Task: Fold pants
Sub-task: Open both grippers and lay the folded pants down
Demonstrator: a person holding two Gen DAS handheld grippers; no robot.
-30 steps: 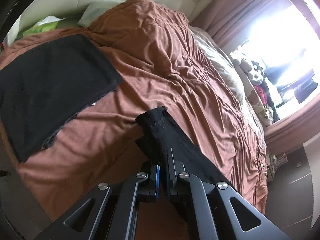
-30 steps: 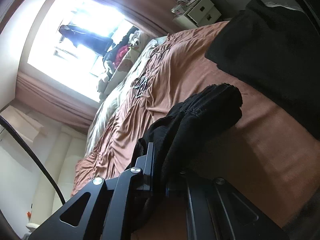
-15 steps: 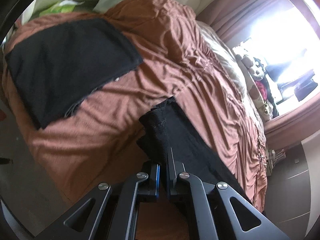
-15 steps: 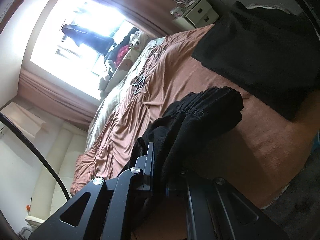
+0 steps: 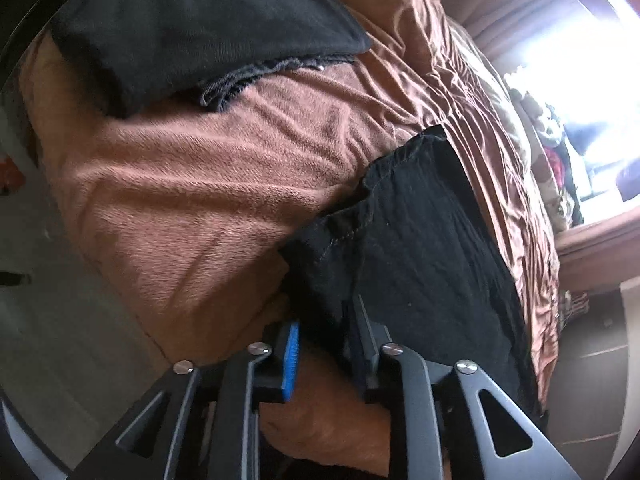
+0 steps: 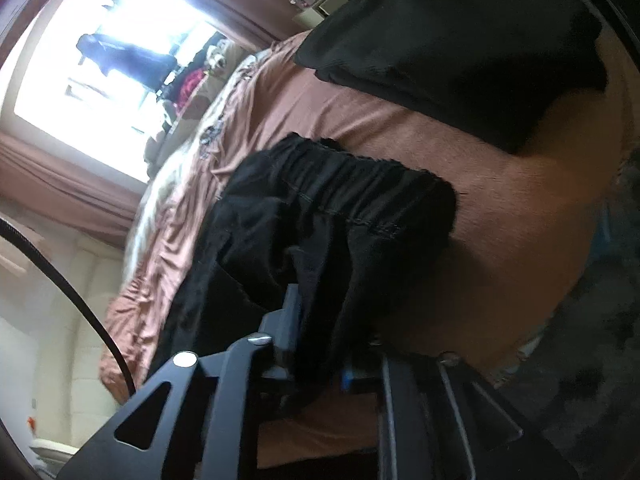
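Your black pants (image 5: 420, 248) lie on the brown bedspread (image 5: 208, 184), running from lower centre toward the right edge of the left wrist view, with the stitched waistband edge pointing up and left. In the right wrist view the same pants (image 6: 320, 232) bunch at centre, gathered waistband facing right. A folded dark garment (image 5: 200, 28) sits along the top of the left frame, well apart from the pants, with a bare stretch of bedspread between them; you see it again at the upper right of the right frame (image 6: 460, 40). The bed's edge falls away to the floor (image 5: 60, 340) at lower left. A bright window (image 6: 100, 60) fills the upper left of the right view.

Your left gripper (image 5: 328, 344) points up the frame with its jaws apart, the blue pad clear of the cloth and the other finger against the fabric. Your right gripper (image 6: 332, 340) has cloth draped over and between its fingers; you cannot tell whether it is clamped
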